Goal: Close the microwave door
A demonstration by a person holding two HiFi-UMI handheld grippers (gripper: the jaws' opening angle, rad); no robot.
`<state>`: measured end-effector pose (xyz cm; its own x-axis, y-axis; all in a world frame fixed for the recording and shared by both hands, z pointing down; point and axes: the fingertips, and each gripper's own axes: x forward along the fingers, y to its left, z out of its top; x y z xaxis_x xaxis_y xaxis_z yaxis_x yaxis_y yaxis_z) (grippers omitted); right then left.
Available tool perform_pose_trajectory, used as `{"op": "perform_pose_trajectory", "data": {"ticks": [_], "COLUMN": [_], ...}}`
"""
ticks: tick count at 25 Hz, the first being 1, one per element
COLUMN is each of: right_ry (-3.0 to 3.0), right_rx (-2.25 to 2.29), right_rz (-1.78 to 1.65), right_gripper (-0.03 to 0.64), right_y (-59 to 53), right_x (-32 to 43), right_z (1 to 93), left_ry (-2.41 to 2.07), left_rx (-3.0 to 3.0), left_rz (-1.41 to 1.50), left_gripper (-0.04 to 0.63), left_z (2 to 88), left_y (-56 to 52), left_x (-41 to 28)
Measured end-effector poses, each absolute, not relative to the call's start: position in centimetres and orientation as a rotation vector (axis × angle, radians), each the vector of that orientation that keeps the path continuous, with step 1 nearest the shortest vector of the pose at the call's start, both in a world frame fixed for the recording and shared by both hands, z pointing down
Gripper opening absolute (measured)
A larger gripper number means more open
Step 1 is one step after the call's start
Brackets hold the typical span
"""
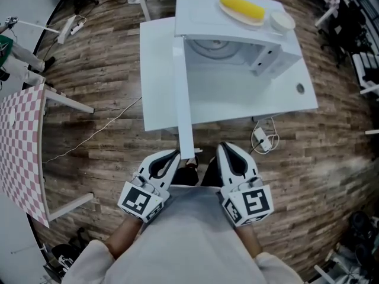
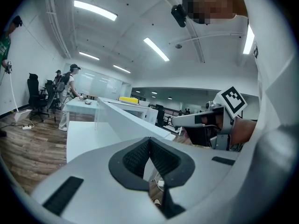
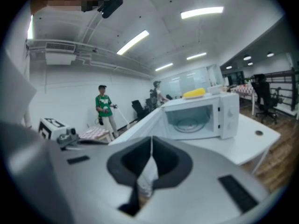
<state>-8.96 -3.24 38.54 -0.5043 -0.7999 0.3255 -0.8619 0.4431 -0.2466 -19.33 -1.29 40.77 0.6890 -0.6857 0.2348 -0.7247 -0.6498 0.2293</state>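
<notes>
A white microwave (image 1: pixel 237 34) stands on a white table (image 1: pixel 160 87) with its cavity and glass turntable showing. Its door (image 1: pixel 183 99) is swung wide open and sticks out past the table's near edge toward me. A plate with a yellow corn cob (image 1: pixel 241 7) and a small white bowl (image 1: pixel 282 21) rest on top. My left gripper (image 1: pixel 174 155) is shut and empty, just left of the door's free end. My right gripper (image 1: pixel 222 149) is shut and empty, just right of it. The right gripper view shows the microwave (image 3: pixel 201 118) ahead; the left gripper view shows the door (image 2: pixel 126 118) edge-on.
A pink checkered table (image 1: pixel 23 147) stands at the left. A cable and power adapter (image 1: pixel 260 138) lie on the wooden floor under the table's near edge. Office chairs (image 1: pixel 349 22) are at the far right. A person in green (image 3: pixel 105 108) stands in the background.
</notes>
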Motion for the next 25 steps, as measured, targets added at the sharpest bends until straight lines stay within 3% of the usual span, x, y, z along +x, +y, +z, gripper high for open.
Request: {"op": "perform_pose_trajectory", "data": {"ticks": [25], "right_ry": [-2.497], "right_rx": [1.580], "right_rz": [0.600], "right_gripper": [0.023], "right_y": [-4.1], "right_x": [-5.5], "right_z": [37.7], "left_ry": [-0.958], "left_rx": [2.667], "left_rz": [0.203], "left_gripper": [0.018], "left_z": [41.2], "left_y": [-3.5], "left_x": [-13.8]}}
